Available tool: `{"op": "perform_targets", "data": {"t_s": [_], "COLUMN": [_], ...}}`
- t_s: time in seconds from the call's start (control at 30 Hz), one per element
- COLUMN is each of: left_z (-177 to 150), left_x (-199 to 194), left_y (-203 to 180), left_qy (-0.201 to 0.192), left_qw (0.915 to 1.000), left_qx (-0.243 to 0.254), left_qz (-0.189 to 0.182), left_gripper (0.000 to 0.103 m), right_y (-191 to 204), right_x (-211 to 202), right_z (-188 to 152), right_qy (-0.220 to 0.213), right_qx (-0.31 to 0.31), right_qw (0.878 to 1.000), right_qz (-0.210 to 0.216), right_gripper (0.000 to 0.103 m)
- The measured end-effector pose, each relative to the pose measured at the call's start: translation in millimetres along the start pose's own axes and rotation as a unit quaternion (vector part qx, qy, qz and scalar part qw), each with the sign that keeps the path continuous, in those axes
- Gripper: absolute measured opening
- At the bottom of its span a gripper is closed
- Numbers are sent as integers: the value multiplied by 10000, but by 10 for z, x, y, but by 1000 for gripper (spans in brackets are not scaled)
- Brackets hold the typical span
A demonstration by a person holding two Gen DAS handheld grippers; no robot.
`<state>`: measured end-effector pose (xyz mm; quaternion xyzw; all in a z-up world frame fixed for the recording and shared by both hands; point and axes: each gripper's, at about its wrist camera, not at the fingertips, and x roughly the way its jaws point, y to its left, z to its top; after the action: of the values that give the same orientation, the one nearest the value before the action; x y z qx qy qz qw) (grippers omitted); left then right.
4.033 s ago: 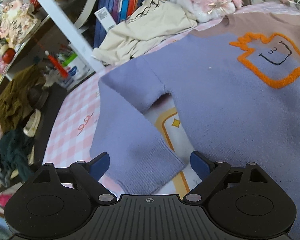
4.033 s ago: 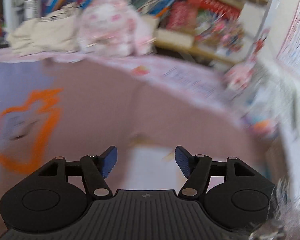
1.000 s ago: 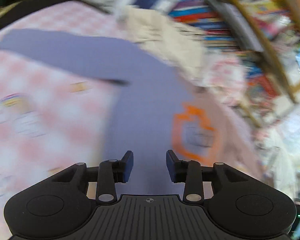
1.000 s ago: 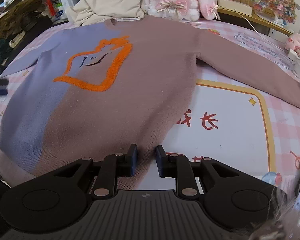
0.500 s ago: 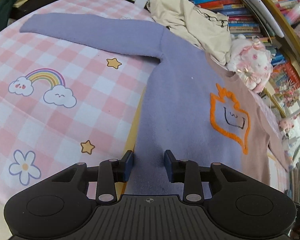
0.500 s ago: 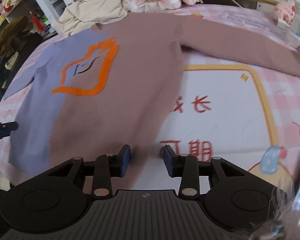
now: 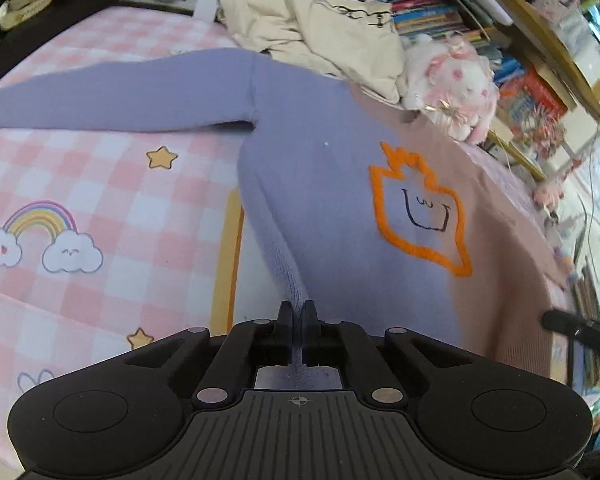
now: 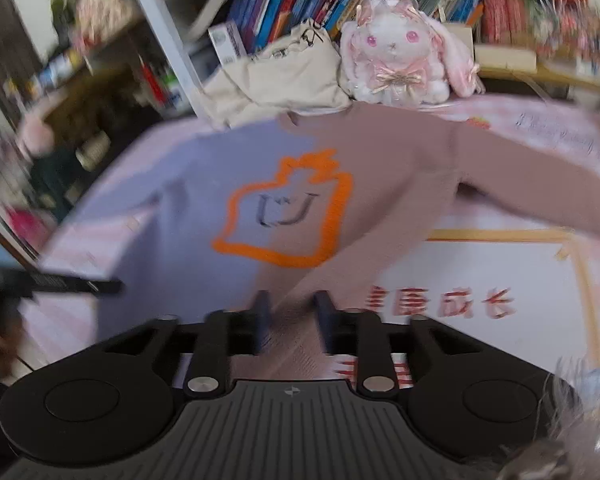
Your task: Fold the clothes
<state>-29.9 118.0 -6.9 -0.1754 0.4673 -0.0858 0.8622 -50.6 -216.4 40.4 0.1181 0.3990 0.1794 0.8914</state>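
The sweater lies flat on the checked bed cover, collar far, hem nearest both claws. The left claw is pinched shut on the lilac hem corner. The right claw is opening, the brown hem corner loose between its jaws.

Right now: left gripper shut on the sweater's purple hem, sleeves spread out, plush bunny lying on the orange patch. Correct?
Not the bunny. The right wrist view shows it past the collar, beside the cream garment, off the orange patch. The rest holds: left gripper shut on the sweater hem, sleeves spread.
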Motion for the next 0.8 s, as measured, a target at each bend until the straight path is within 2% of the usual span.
{"op": "perform_targets", "data": {"t_s": [0.07,0.17,0.27,0.37,0.47,0.5,0.57,0.67,0.7,0.8], "left_z": [-2,-20,-29,-37,-40,-37,-27,13,24,43], "left_x": [8,50,77,95,74,57,14,-20,-24,-29], "left_y": [16,76,155,211,243,262,315,435,422,306], "left_qy": [-2,63,100,104,50,27,-6,95,158,332], "left_qw": [10000,10000,9996,9991,9990,9989,9986,9976,9981,9991], "left_qx": [57,-43,-239,-381,-433,-459,-526,-674,-584,-241], "left_qz": [-30,-59,-112,-148,-37,12,96,96,89,46], "left_gripper": [3,3,3,3,3,3,3,3,3,3], "right_y": [-177,-531,-896,-1048,-951,-847,-638,-349,-266,-254], "right_x": [-35,14,139,203,206,220,248,297,315,299], "right_z": [21,11,-34,-79,-126,-142,-174,-206,-203,-258], "right_qy": [-144,-137,-71,-93,157,272,502,705,711,578], "right_qx": [486,1114,1856,2333,2145,1879,1342,435,155,71], "right_qw": [9987,9931,9813,9700,9736,9784,9854,9901,9894,9849], "right_qz": [-108,-347,-509,-677,-762,-815,-920,-1135,-1260,-1633], "right_gripper": [38,38,38,38,35,31,15,12,11,11]}}
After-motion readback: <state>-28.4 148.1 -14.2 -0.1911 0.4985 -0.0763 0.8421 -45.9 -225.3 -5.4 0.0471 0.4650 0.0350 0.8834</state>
